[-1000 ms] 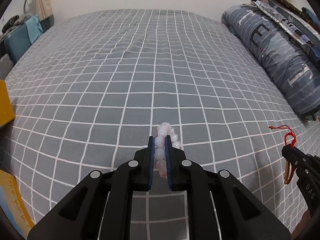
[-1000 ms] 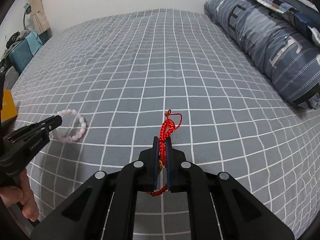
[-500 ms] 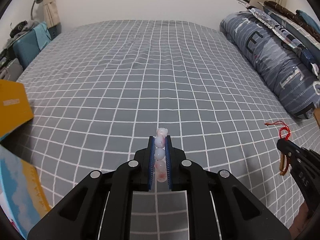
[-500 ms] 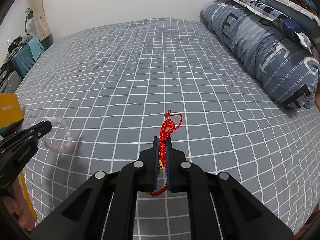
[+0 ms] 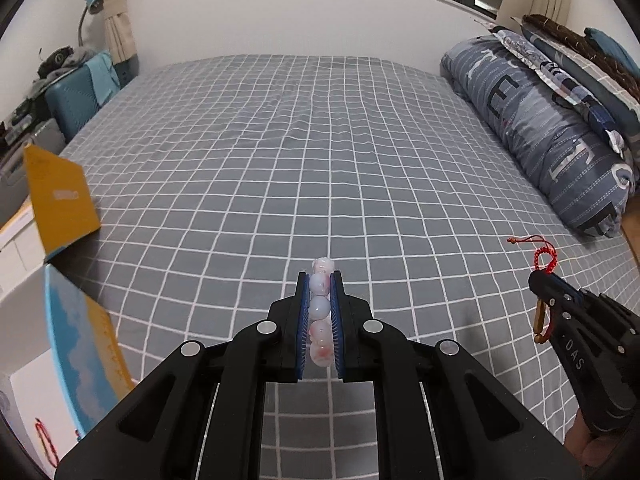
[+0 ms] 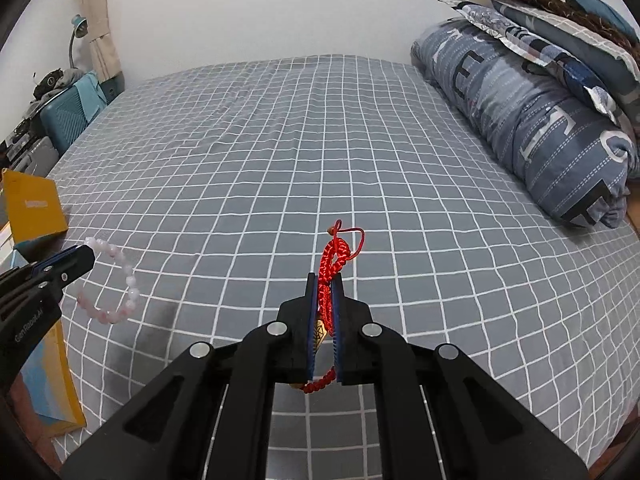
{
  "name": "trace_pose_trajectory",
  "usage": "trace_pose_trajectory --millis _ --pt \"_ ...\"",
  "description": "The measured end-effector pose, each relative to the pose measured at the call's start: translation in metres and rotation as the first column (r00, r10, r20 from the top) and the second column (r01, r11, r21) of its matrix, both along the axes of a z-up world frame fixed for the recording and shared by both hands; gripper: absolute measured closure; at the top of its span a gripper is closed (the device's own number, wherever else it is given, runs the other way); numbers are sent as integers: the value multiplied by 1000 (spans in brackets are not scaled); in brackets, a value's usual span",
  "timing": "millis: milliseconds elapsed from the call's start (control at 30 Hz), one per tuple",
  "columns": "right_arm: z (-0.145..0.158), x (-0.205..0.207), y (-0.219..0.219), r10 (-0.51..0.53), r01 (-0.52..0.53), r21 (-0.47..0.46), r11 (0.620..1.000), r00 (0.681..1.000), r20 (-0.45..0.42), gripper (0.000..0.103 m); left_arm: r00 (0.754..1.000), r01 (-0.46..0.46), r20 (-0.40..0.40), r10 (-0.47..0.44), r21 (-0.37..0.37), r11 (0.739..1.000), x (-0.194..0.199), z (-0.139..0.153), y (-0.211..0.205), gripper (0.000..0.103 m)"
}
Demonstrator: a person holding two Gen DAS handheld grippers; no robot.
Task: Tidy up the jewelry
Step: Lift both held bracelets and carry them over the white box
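Above bedsheet (image 5: 320,152), bracelet (image 5: 320,312) between tool (image 5: 320,284) pads

Black tongs (image 5: 319,280), blue ribbed pads (image 5: 305,320)

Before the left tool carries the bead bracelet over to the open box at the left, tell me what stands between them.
Nothing visible does. The left tool is shut on the pink bead bracelet, lifted off the grey checked bedspread. Only bare bedspread lies between it and the open box, whose yellow lid stands up behind.

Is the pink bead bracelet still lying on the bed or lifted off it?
Lifted: the pink bead bracelet hangs from the left gripper, clear of the bed.
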State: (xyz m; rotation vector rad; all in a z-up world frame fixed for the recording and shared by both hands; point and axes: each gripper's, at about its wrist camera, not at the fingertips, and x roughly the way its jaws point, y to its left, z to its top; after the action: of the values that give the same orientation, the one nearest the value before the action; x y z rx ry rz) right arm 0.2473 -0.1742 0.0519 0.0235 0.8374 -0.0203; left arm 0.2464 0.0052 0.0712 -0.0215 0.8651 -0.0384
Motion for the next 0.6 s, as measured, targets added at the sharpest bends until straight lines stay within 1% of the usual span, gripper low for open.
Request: trace_pose_trajectory --millis 200,400,600 --pt "2 -10 16 24 -24 -20 999 1000 -3 97 1000 -12 -1 12 14 1000 -16 4 7 93" --pt "15 -20 34 66 -65 -16 998 998 9 97 1000 -28 -4 28 7 1000 -31 10 24 93" --pt "28 -28 63 132 -132 -9 991 991 18 97 997 -69 14 69 -23 997 -49 29 50 93"
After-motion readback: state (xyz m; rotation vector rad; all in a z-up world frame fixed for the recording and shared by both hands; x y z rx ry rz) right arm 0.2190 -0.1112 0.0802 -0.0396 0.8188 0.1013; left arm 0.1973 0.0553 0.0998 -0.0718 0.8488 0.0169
